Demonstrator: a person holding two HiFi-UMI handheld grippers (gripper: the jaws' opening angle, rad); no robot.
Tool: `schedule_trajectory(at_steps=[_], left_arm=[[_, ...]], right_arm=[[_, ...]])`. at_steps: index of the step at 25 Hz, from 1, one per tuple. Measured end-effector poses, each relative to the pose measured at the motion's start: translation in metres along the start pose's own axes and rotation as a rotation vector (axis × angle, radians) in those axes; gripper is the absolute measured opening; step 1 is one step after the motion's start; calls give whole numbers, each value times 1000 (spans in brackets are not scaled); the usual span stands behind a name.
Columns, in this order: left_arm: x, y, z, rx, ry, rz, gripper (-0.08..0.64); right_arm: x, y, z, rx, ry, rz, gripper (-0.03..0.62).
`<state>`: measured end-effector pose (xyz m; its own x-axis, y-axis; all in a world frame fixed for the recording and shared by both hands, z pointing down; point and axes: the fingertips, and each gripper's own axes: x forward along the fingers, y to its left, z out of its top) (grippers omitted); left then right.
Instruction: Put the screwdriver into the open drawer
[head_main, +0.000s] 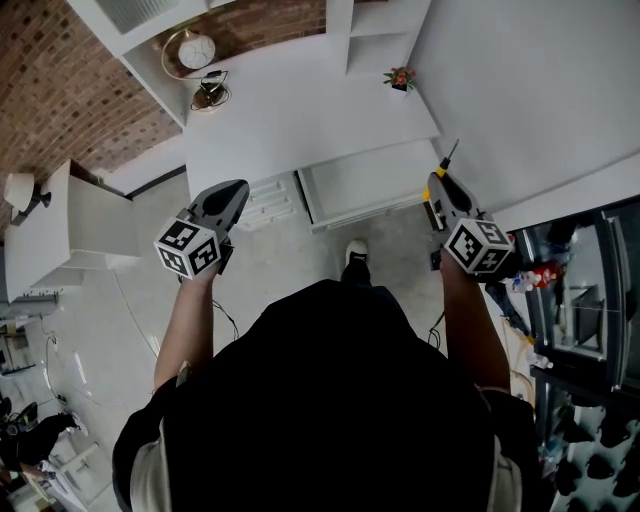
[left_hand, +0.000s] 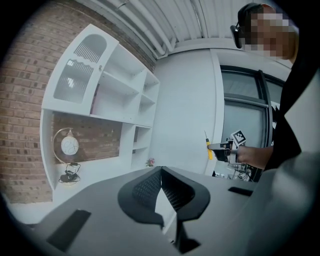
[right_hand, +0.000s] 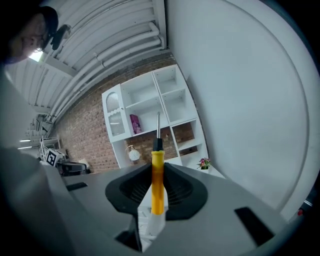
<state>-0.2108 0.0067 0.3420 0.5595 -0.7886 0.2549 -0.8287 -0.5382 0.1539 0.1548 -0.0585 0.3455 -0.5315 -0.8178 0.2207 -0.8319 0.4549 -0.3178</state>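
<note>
The right gripper (right_hand: 157, 192) pinches the yellow screwdriver (right_hand: 157, 170) by its handle, the shaft standing out past the jaws, in the air near the right corner of the open drawer (head_main: 360, 185) below the white tabletop (head_main: 300, 110), while the left gripper (left_hand: 161, 190), well apart, is pressed together on nothing.

A brick wall (head_main: 60, 80) backs white shelving (right_hand: 150, 102) above a white desk (head_main: 300, 110).
</note>
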Motion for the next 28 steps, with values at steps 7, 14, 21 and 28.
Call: schedule_trajectory(at_steps=[7, 14, 21, 28], left_arm=[[30, 16, 1, -12, 17, 27, 17], [67, 33, 11, -18, 30, 44, 17], [98, 55, 17, -35, 36, 64, 17], [129, 72, 20, -49, 53, 77, 17]], right_arm=[[36, -25, 0, 10, 32, 12, 83], [78, -50, 8, 19, 58, 28, 83], [118, -69, 15, 3, 97, 49, 83], [155, -90, 18, 1, 135, 67, 83]])
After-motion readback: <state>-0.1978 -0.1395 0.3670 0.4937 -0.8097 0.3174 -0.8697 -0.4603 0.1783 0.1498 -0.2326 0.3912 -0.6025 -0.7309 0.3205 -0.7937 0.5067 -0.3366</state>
